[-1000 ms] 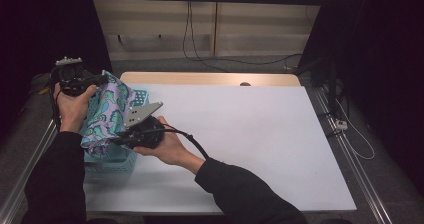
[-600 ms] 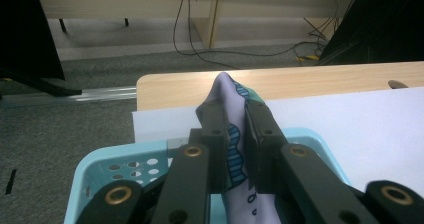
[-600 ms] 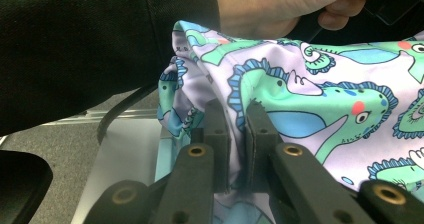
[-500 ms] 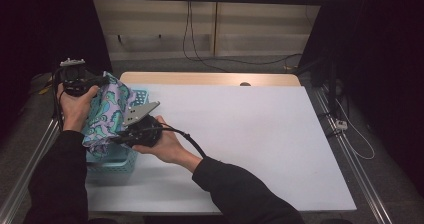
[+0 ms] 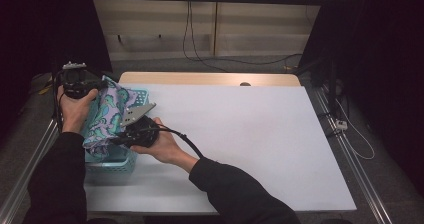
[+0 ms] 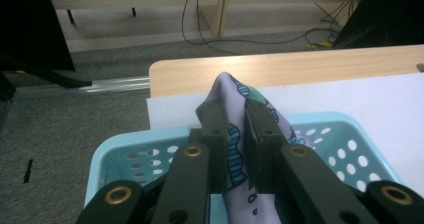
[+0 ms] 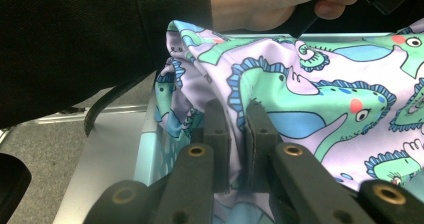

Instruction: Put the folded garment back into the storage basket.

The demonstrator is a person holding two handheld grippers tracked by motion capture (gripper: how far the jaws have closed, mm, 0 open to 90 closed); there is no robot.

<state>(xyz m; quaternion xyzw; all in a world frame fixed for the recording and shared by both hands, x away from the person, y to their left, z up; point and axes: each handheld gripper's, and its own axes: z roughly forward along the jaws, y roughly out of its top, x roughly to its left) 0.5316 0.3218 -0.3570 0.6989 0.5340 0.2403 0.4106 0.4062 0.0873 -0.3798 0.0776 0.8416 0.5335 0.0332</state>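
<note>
Between both grippers' jaws, the cloth [image 5: 107, 116] hangs over the basket [image 5: 112, 163].

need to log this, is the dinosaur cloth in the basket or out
Partly in: the cloth hangs bunched from both grippers, left gripper and right gripper, its lower end inside the blue basket.

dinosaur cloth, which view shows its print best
The right gripper view: the dinosaur cloth spreads wide there, green dinosaurs clear, pinched by the right gripper. The left gripper view shows a narrow fold in the left gripper above the blue basket. The high view shows it small.
</note>
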